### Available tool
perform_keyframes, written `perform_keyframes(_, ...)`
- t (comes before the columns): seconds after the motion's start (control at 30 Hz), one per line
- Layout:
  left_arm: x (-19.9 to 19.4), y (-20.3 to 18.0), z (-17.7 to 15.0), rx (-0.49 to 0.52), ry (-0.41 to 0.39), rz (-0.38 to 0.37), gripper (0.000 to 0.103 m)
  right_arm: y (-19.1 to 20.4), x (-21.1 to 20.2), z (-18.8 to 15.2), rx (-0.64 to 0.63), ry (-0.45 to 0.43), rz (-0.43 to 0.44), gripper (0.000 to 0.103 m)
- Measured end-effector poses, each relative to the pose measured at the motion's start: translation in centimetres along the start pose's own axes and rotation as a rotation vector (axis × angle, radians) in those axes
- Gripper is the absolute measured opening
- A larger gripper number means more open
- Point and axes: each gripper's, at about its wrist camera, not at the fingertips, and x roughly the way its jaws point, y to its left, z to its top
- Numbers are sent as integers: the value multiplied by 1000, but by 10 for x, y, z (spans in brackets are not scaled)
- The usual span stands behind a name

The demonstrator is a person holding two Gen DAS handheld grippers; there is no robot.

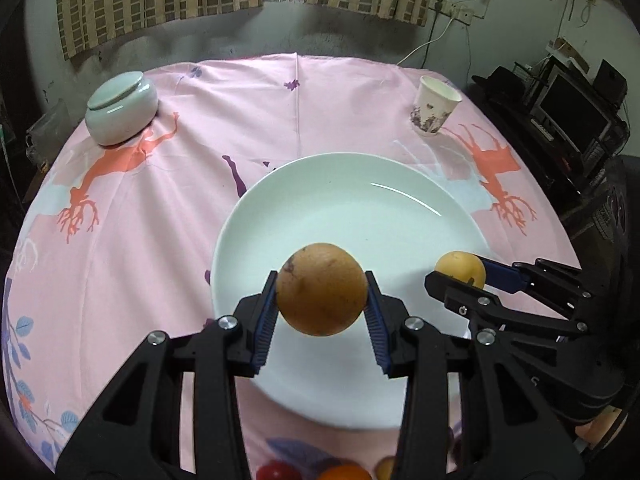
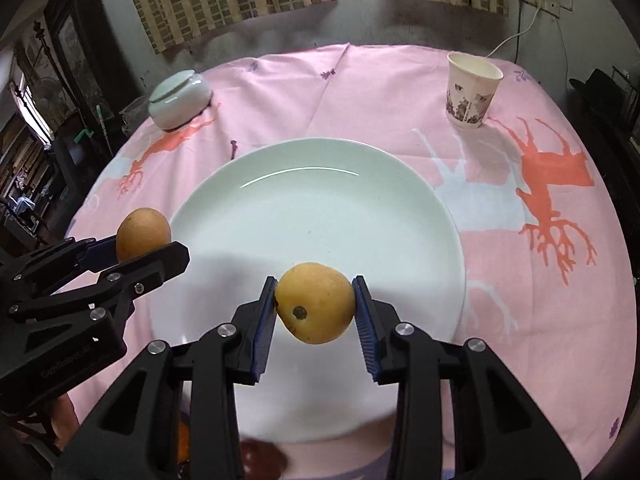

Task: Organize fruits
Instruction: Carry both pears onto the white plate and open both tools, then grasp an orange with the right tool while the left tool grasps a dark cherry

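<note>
The left gripper (image 1: pixel 321 300) is squeezing a brown fruit (image 1: pixel 321 289) over the white plate (image 1: pixel 320 200). The right gripper (image 2: pixel 314 308) is squeezing a yellow fruit (image 2: pixel 314 302) (smaller one) beside it.

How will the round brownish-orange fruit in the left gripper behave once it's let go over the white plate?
The round brownish-orange fruit is near-spherical, so it will probably roll on the smooth, glossy white plate. It looks firm: the left gripper pinches it without denting. The plate's raised rim may stop it, though a high release could send it over.
</note>
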Motion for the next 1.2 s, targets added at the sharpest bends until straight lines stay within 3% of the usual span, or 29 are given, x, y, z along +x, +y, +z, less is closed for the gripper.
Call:
perform_keyframes(0.13,39,7,11,-19,55,-5,41,-3,30,14,0,51,10,38)
perform_keyframes(0.33,55,11,20,-21,68,0,41,-7,45,24,-2,78,1,39)
perform_keyframes(0.4,57,12,22,-29,68,15,41,-9,46,25,1,78,-25,54)
perform_keyframes(0.47,52,16,24,-43,60,28,48,-10,41,28,-15,42,-83,65)
perform_keyframes(0.53,38,18,24,-37,27,39,70,-8,23,27,-40,-3,-105,66)
perform_keyframes(0.63,-6,16,14,-6,-68,79,85,0,-14,14,-53,-41,-154,72)
perform_keyframes(0.7,-44,14,-5,-3,-144,46,97,12,-37,-4,-72,-19,-161,97)
perform_keyframes(0.8,-100,14,-56,-46,-274,-1,101,27,-86,-59,-59,-146,-57,102)
perform_keyframes(0.87,-122,12,-96,-55,-286,-33,101,34,-113,-107,-43,-214,49,102)
perform_keyframes(0.9,-127,9,-116,-43,-263,-14,101,39,-120,-124,-38,-218,65,102)
perform_keyframes(0.97,-136,4,-158,-12,-242,69,101,49,-131,-160,-42,-197,9,102)
perform_keyframes(1.03,-141,3,-197,-2,-248,147,101,52,-145,-193,-45,-247,-114,102)
perform_keyframes(1.1,-143,7,-227,-2,-229,156,101,54,-154,-216,-48,-285,-238,102)
perform_keyframes(1.2,-143,13,-250,-13,-180,129,101,48,-151,-227,-67,-273,-260,102)
